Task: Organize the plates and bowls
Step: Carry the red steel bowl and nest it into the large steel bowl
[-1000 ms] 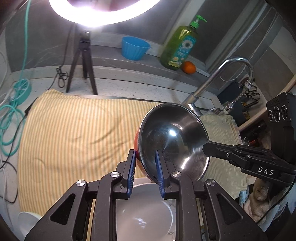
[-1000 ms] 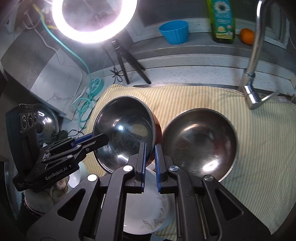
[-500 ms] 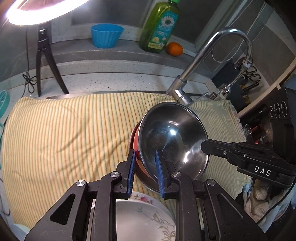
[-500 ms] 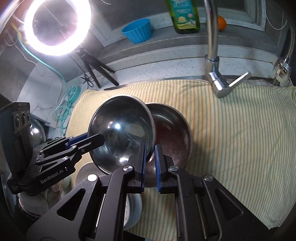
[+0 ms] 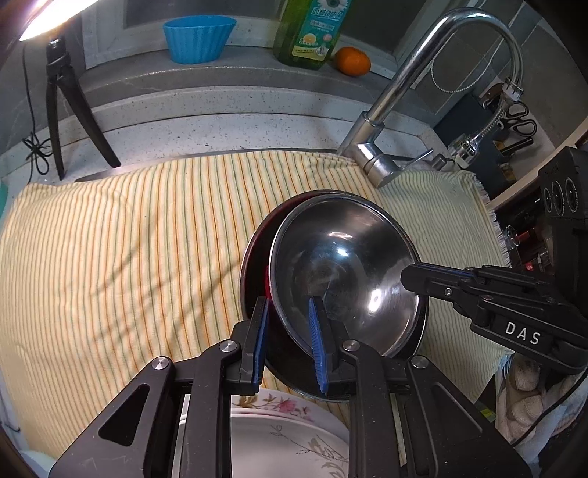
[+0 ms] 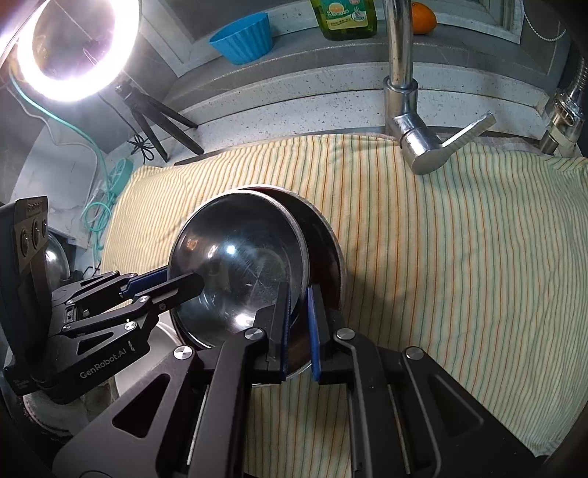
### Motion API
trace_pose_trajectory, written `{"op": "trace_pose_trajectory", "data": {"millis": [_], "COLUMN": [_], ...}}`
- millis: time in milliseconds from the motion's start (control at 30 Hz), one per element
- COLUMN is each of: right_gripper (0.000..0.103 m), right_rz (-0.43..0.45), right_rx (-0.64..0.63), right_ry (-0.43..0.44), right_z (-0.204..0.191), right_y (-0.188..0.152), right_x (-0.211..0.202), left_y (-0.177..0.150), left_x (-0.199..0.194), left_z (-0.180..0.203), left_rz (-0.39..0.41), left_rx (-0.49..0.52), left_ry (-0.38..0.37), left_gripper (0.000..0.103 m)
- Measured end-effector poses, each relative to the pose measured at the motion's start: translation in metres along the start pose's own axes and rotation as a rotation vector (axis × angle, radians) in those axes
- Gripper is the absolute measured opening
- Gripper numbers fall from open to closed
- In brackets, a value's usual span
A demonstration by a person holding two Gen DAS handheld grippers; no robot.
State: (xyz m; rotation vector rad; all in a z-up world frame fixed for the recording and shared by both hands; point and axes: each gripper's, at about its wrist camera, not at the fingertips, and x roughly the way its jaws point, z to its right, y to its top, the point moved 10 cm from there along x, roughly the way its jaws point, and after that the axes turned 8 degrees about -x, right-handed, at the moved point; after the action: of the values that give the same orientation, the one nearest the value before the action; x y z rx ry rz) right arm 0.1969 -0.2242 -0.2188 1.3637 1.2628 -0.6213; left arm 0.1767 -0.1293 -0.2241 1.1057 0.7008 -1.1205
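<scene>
Both grippers hold one steel bowl (image 5: 341,272) by its rim, tilted and set inside a second, red-sided steel bowl (image 5: 253,272) that rests on the striped towel (image 5: 128,242). My left gripper (image 5: 288,342) is shut on the near rim. My right gripper (image 6: 297,323) is shut on the opposite rim of the held bowl (image 6: 239,264), with the lower bowl (image 6: 325,253) showing behind it. A white floral plate (image 5: 286,434) lies just below the left gripper.
A chrome faucet (image 5: 386,110) rises at the back right of the towel. On the ledge stand a blue cup (image 5: 198,36), a green soap bottle (image 5: 312,33) and an orange (image 5: 352,60). A ring light (image 6: 66,47) on a tripod stands at the left.
Both grippers carried the steel bowl forward over the towel and lowered it into the second bowl. The white plate has dropped toward the frame bottom.
</scene>
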Motion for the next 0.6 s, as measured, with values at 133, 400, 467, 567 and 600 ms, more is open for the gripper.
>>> {"op": "trace_pose_trajectory", "data": {"millis": [133, 400, 467, 567, 600], "right_gripper": [0.009, 0.011, 0.012, 0.012, 0.012], "right_rz": [-0.021, -0.025, -0.025, -0.024, -0.026], "right_rx": [-0.002, -0.023, -0.032, -0.038, -0.039], "right_ry": [-0.013, -0.028, -0.031, -0.039, -0.042], "right_z": [0.0027, 0.0011, -0.0003, -0.0006, -0.0004], "right_y": [-0.0022, -0.0030, -0.0033, -0.0033, -0.0036], "right_x": [0.0081, 0.0107, 0.0108, 0.0110, 0.0111], "left_y": [-0.0007, -0.0014, -0.0008, -0.0011, -0.0014], "left_x": [0.0029, 0.0046, 0.0048, 0.0048, 0.0049], "left_z": [0.0016, 0.0026, 0.0029, 0.0052, 0.0054], "left_rz": [-0.003, -0.009, -0.009, -0.006, -0.006], "left_rx": [0.016, 0.037, 0.036, 0.048, 0.053], "left_ry": [0.015, 0.027, 0.028, 0.029, 0.030], "left_gripper": [0.019, 0.021, 0.025, 0.027, 0.028]}}
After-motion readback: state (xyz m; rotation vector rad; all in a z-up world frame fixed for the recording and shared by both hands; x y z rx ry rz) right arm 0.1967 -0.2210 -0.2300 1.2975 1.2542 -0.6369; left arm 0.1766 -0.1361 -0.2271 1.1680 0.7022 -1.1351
